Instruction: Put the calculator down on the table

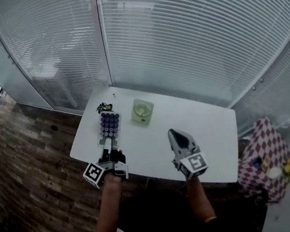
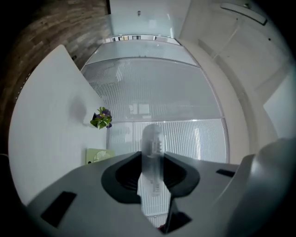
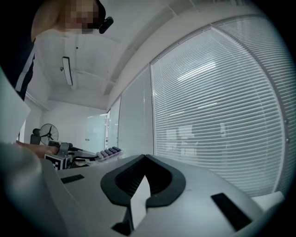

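The calculator [image 1: 110, 123], with purple keys facing up, lies level over the left part of the white table [image 1: 210, 136]. My left gripper [image 1: 110, 153] is shut on its near end. In the left gripper view the calculator [image 2: 151, 139] shows edge-on, pinched between the jaws, with the table [image 2: 41, 139] running up the left side. Whether it rests on the table I cannot tell. My right gripper [image 1: 173, 133] hangs over the table's front middle, shut and holding nothing. From the right gripper view, the calculator [image 3: 108, 152] and my left gripper [image 3: 60, 157] show at far left.
A pale green square fan [image 1: 142, 111] stands at the table's middle back, and a small potted plant [image 1: 103, 107] at its back left corner. White blinds [image 1: 187, 34] close the far side. A stool with checked cloth [image 1: 263, 158] stands at the right. Brick-patterned floor [image 1: 29, 153] lies to the left.
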### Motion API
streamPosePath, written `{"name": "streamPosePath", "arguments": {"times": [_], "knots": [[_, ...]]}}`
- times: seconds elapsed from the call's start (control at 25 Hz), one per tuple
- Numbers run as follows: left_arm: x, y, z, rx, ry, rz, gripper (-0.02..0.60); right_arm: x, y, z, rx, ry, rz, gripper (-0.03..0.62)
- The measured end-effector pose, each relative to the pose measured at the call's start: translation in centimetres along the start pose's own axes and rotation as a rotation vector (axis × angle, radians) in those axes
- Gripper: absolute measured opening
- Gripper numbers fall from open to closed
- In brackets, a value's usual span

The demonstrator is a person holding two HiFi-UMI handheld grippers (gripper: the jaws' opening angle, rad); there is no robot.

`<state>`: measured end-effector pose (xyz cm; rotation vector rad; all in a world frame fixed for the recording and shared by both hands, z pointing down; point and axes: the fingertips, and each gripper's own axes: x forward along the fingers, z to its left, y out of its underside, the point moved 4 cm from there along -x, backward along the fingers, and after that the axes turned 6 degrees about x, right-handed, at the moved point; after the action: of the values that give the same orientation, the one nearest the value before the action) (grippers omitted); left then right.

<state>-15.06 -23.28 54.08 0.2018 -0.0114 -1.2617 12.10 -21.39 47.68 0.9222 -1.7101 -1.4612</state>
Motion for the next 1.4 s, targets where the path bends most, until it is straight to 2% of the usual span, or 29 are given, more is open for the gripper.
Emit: {"name": "streamPosePath", "arguments": {"times": [0.28,0.48,0.84,1.04,1.16,1.28,1.4], "knots": [[0.0,0.0,0.4,0.031,-0.017,0.014,0.100,0.2,0.8,-0.1,0.001,-0.010,0.013,0.006],[0.9,0.5,2.2,0.053,-0.042,0.036,0.100,0.2,1.2,-0.3,-0.002,-0.011,0.015,0.006],[2.7,2.3,9.7,0.045,-0.171,0.072,0.100,0.2,0.7,-1.2,-0.004,-0.007,0.008,0.006],[3.2,4.3,14.8,-0.002,-0.255,0.125,0.100,0.9,1.1,-1.6,0.013,-0.010,0.023,0.006],[2.8,5.3,17.4,-0.015,-0.277,0.150,0.100,0.9,1.4,-1.7,0.001,-0.005,0.039,0.006],[2.9,5.9,19.4,0.013,-0.293,0.173,0.100,1.1,1.8,-2.3,-0.014,-0.008,0.041,0.006],[2.8,6.3,21.8,-0.023,-0.310,0.171,0.100,1.1,2.1,-2.2,-0.010,-0.019,0.049,0.006]]}}
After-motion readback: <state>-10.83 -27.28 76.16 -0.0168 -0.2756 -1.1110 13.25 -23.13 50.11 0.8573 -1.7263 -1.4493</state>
